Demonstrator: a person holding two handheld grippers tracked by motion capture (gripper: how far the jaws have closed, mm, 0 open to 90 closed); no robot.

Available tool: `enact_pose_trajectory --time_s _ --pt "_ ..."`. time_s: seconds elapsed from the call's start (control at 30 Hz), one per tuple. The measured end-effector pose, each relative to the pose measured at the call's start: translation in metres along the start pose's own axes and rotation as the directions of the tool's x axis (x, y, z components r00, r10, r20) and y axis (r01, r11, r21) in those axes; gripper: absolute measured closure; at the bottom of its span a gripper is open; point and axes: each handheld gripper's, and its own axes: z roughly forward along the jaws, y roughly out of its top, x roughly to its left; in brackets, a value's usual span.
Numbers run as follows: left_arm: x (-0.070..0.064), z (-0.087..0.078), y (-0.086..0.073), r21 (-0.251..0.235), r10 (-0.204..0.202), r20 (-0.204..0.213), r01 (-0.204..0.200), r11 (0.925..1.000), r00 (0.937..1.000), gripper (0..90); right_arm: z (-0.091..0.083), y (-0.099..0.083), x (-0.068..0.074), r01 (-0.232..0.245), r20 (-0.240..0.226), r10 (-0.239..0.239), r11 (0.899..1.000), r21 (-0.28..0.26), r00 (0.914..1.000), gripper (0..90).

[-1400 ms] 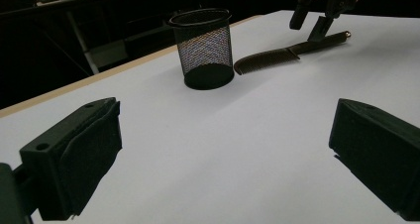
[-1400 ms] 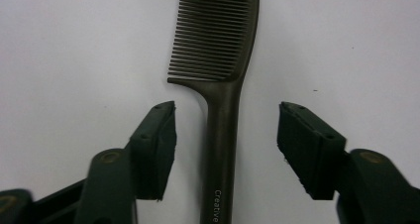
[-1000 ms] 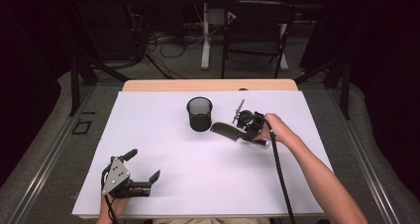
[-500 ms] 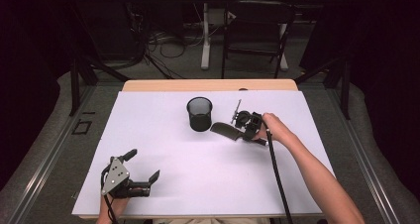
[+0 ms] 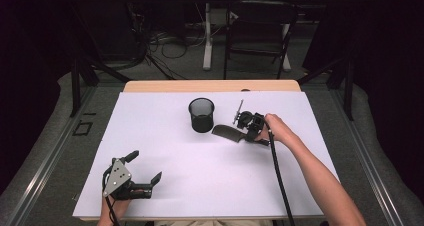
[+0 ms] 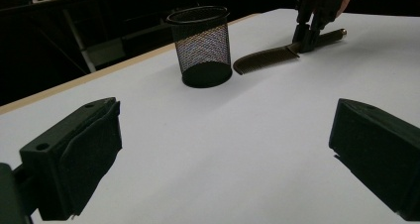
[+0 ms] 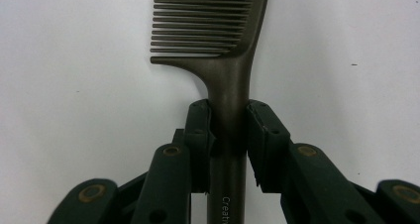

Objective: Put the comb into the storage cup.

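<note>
Clamping the comb (image 7: 225,50) by its handle, the right hand-held gripper (image 7: 229,130) keeps the teeth free; the left hand-held gripper (image 5: 145,173) rests wide on the surface (image 5: 210,181).

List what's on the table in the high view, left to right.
Left tool → black mesh cup → comb → right tool, shut on the comb's handle.

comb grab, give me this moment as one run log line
right gripper: shut on comb handle, comb flat on table | mesh cup: upright beside comb | left gripper: open, idle
</note>
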Motion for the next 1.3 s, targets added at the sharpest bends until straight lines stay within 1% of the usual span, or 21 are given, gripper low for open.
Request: enact_pose_trajectory --time_s 0.17,0.2,0.27,0.3,0.33,0.37,0.4,0.47,0.6,0.7,0.73,0.8,0.83,0.9,0.93,0.97,1.03,1.07,1.2,1.23,1.3 --pt "0.001 0.000 0.000 -0.002 -0.003 -0.002 0.003 1.0000 1.0000 0.0 -0.001 0.000 -0.001 0.003 0.007 -0.003 1.000 0.002 1.0000 72.6" --pt "0.001 0.000 0.000 -0.002 -0.001 -0.001 0.001 1.0000 1.0000 0.0 -0.002 0.000 -0.001 0.000 0.011 0.000 1.000 0.015 0.9999 72.6" --pt "0.000 0.000 0.000 -0.001 0.001 -0.001 -0.001 1.0000 1.0000 0.0 0.000 -0.002 -0.001 -0.007 0.009 0.007 1.000 -0.006 0.9999 72.6" --pt "0.000 0.000 0.000 -0.002 0.002 0.000 -0.002 1.0000 1.0000 0.0 -0.001 -0.002 -0.002 0.004 0.017 -0.004 1.000 0.001 0.9999 72.7" --pt "0.000 -0.001 0.000 -0.004 0.002 -0.002 -0.002 1.0000 1.0000 0.0 -0.001 -0.003 -0.001 -0.010 0.013 0.010 1.000 0.000 0.9999 72.6" --pt "0.000 -0.001 0.000 -0.003 0.003 -0.002 -0.003 1.0000 1.0000 0.0 -0.002 -0.004 -0.002 -0.009 0.013 0.009 1.000 -0.004 0.9999 72.6" --pt "0.000 -0.001 0.000 -0.005 0.002 -0.001 -0.002 1.0000 1.0000 0.0 -0.004 -0.004 -0.002 0.000 0.013 -0.001 1.000 0.010 0.9999 72.6" --pt "0.000 -0.001 0.000 -0.004 0.001 -0.002 -0.001 1.0000 1.0000 0.0 -0.005 -0.005 -0.001 -0.012 0.017 0.012 1.000 0.000 0.9998 72.6" --pt "0.000 0.000 0.000 -0.002 0.001 0.001 -0.001 1.0000 1.0000 0.0 -0.009 -0.008 0.001 0.001 0.017 0.000 1.000 -0.018 0.9999 72.6" --pt "0.000 0.001 0.000 -0.002 0.000 0.003 0.000 1.0000 1.0000 0.0 -0.011 -0.008 0.004 -0.005 0.012 0.006 1.000 -0.029 0.9999 72.6" --pt "0.000 0.000 0.000 -0.002 0.001 0.004 -0.001 1.0000 1.0000 0.0 -0.012 -0.009 0.004 -0.007 0.015 0.008 1.000 -0.021 0.9999 72.6" --pt "0.000 0.000 0.000 -0.004 0.001 0.001 -0.001 1.0000 1.0000 0.0 -0.013 -0.009 0.005 -0.007 0.013 0.007 0.999 -0.034 0.9999 72.6" --pt "0.000 0.000 0.000 -0.004 0.000 0.001 0.000 1.0000 1.0000 0.0 -0.015 -0.010 0.005 -0.009 0.013 0.010 1.000 -0.022 0.9999 72.7" --pt "0.001 0.000 0.000 -0.005 -0.002 0.000 0.002 1.0000 1.0000 0.0 -0.017 -0.011 0.005 -0.009 0.015 0.009 0.999 -0.041 0.9998 72.6" --pt "0.001 0.000 0.000 -0.004 -0.002 -0.001 0.002 1.0000 1.0000 0.0 -0.019 -0.012 0.005 -0.012 0.013 0.012 0.999 -0.033 0.9998 72.6" --pt "0.001 0.000 0.000 -0.004 0.000 -0.001 0.000 1.0000 1.0000 0.0 -0.020 -0.013 0.005 -0.011 0.017 0.012 0.998 -0.054 0.9998 72.6" --pt "0.000 0.000 0.000 -0.004 -0.002 0.000 0.002 1.0000 1.0000 0.0 -0.023 -0.015 0.004 -0.014 0.017 0.015 0.999 -0.047 0.9997 72.7" --pt "0.000 0.000 0.000 -0.004 -0.001 0.000 0.001 1.0000 1.0000 0.0 -0.024 -0.016 0.004 -0.018 0.019 0.019 0.998 -0.061 0.9996 72.6" --pt "0.000 0.000 0.000 -0.003 -0.001 -0.002 0.001 1.0000 1.0000 0.0 -0.029 -0.021 0.003 -0.033 0.018 0.034 0.997 -0.068 0.9992 72.6" --pt "0.000 0.000 0.000 -0.003 -0.002 -0.001 0.002 1.0000 1.0000 0.0 -0.029 -0.023 0.003 -0.030 0.021 0.032 0.996 -0.086 0.9992 72.6" --pt "0.000 0.000 0.000 -0.003 -0.003 -0.002 0.003 1.0000 1.0000 0.0 -0.031 -0.025 0.003 -0.049 0.016 0.051 0.994 -0.102 0.9986 72.7"
